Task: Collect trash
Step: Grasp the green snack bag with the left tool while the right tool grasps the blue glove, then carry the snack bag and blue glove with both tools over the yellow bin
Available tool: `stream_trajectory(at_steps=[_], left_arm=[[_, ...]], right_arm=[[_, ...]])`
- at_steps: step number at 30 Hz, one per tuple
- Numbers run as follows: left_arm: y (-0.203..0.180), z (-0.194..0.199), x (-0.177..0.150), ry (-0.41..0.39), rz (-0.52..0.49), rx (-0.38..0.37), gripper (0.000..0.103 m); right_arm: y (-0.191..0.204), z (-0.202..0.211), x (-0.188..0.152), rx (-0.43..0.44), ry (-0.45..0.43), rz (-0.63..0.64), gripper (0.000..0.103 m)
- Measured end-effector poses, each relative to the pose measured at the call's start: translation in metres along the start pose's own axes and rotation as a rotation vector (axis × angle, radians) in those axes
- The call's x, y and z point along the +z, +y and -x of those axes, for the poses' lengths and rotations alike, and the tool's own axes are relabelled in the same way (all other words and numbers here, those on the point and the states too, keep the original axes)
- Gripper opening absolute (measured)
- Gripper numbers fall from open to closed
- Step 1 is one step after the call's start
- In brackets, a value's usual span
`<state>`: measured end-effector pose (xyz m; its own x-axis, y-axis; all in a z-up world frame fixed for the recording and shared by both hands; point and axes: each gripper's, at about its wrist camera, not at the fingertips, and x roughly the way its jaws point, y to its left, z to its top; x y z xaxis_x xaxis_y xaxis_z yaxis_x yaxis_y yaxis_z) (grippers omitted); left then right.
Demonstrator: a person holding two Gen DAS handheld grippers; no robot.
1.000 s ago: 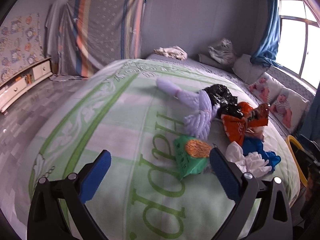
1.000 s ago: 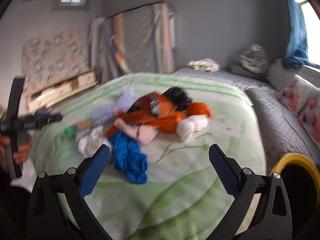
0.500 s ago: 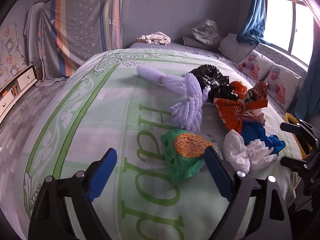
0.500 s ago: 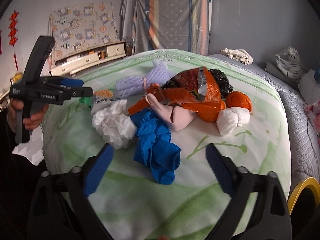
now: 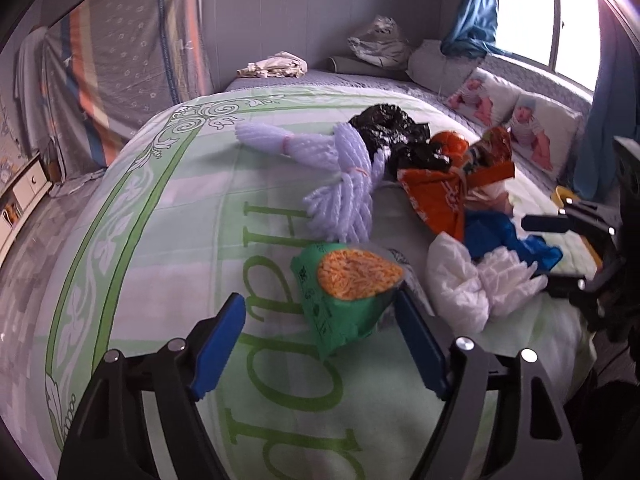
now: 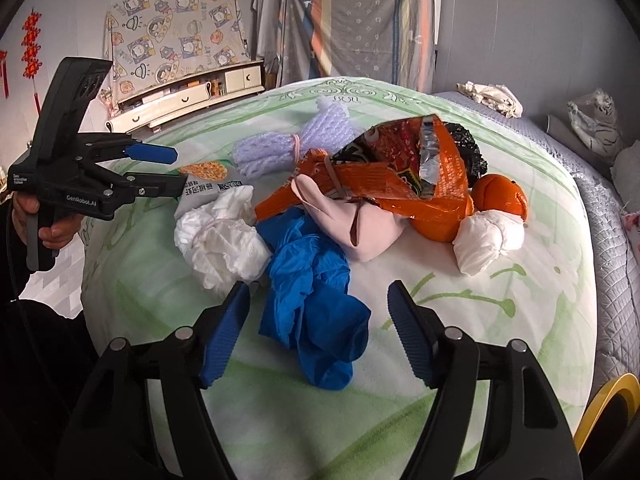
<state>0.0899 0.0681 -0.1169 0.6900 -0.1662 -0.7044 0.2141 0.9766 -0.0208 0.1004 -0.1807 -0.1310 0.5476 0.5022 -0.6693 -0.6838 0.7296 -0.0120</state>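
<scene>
Trash lies heaped on the green bedspread (image 5: 160, 240) — left gripper (image 5: 320, 344) spread wide around the green packet (image 5: 344, 296), right gripper (image 6: 318, 336) likewise agape over the blue bag (image 6: 312, 304), each apparently lined up for pickup.

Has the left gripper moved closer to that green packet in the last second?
Yes. Judged against the bedspread, the open left gripper has come forward, and the green packet now sits between its fingertips.

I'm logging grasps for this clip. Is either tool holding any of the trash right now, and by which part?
Nothing is held. The left tool is open around the green snack bag; the right tool is open over the blue plastic bag.
</scene>
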Motion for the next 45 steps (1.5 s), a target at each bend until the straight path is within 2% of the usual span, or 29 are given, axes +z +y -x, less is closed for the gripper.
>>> stream_trajectory(at_steps=[2,6,10,18,21,27,34,38,45], left_arm=[[0.002,-0.007,0.000,0.030,0.016,-0.020,0.063],[0.002,-0.018,0.004,0.058,0.031,-0.063,0.054],[-0.001,-0.021,0.013,0.066,0.032,-0.088,0.041],[-0.009,-0.030,0.028,0.079,0.022,-0.101,0.032],[-0.007,-0.032,0.029,0.085,0.052,-0.109,0.022],[0.006,-0.023,0.026,0.060,0.117,-0.089,0.019],[0.010,0.008,0.023,-0.024,0.140,-0.074,0.018],[0.007,0.029,0.025,-0.088,0.152,-0.093,0.018],[-0.013,0.058,0.042,-0.182,0.114,-0.137,0.018]], right_arm=[[0.000,-0.004,0.000,0.002,0.012,-0.001,0.063],[-0.004,-0.013,0.002,0.028,0.036,-0.016,0.056],[-0.006,-0.019,0.004,0.043,0.049,-0.035,0.043],[-0.006,-0.019,0.005,0.077,0.050,-0.063,0.026],[-0.009,-0.017,0.007,0.093,0.050,-0.081,0.021],[-0.011,-0.002,0.003,0.087,0.010,-0.105,0.019],[-0.017,0.032,0.004,0.076,-0.069,-0.156,0.019],[-0.022,0.052,0.005,0.080,-0.112,-0.194,0.019],[-0.027,0.094,0.003,0.050,-0.205,-0.229,0.019]])
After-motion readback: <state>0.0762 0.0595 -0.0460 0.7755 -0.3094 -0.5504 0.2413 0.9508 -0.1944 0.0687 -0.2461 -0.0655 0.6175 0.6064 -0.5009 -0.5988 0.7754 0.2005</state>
